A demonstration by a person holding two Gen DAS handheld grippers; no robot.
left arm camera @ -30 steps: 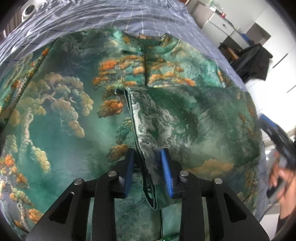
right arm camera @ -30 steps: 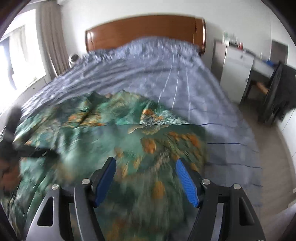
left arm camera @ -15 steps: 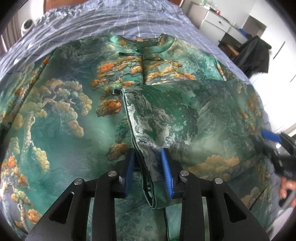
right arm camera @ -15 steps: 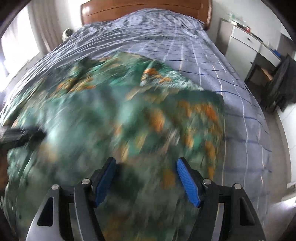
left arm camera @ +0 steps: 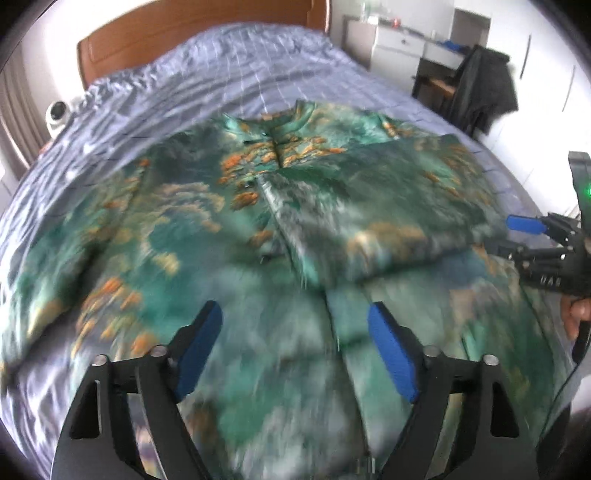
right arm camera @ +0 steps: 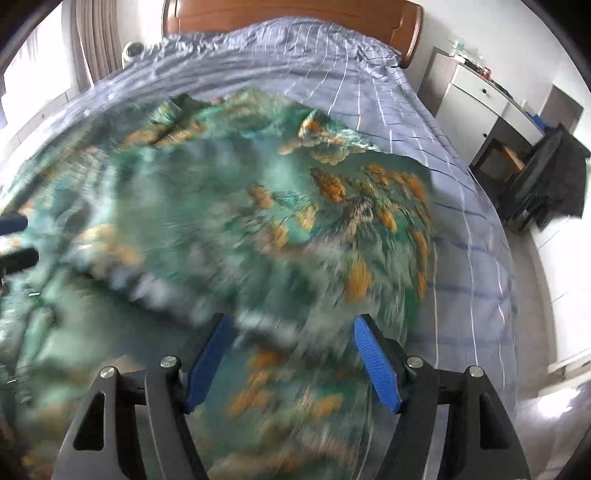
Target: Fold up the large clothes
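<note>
A: Garment (left arm camera: 207, 221) first: where is it lying?

B: It is lying spread across a bed covered in a blue-grey checked bedsheet (left arm camera: 258, 74). It is a green brocade jacket with orange and cream tree patterns, its collar (left arm camera: 284, 122) pointing toward the wooden headboard (left arm camera: 184, 33). In the left wrist view, 1 side panel (left arm camera: 369, 210) is lying folded inward over the chest, its edge running down the middle.

A: What are the 2 tongs doing?

B: The left gripper (left arm camera: 295, 350) is hovering over the lower part of the jacket. Its blue pads (left arm camera: 391, 358) are spreading wide apart, and the jaws are opening with nothing clamped between them; only the fabric below is showing through the gap. The right gripper (right arm camera: 291, 354) is hanging over the jacket's other side, near its edge beside the bare sheet. Its jaws are standing apart, and the pads are not pressing on cloth as far as the blur is letting me see.

A: Is either tong showing in the other's camera?

B: Yes. In the left wrist view the right gripper is appearing at the right edge, with a person's hand (left arm camera: 574, 314) gripping its handle.

A: Anything around the bed?

B: A white cabinet (right arm camera: 476, 107) is standing beside the headboard, and a dark garment (right arm camera: 554, 177) is hanging over a chair.
</note>
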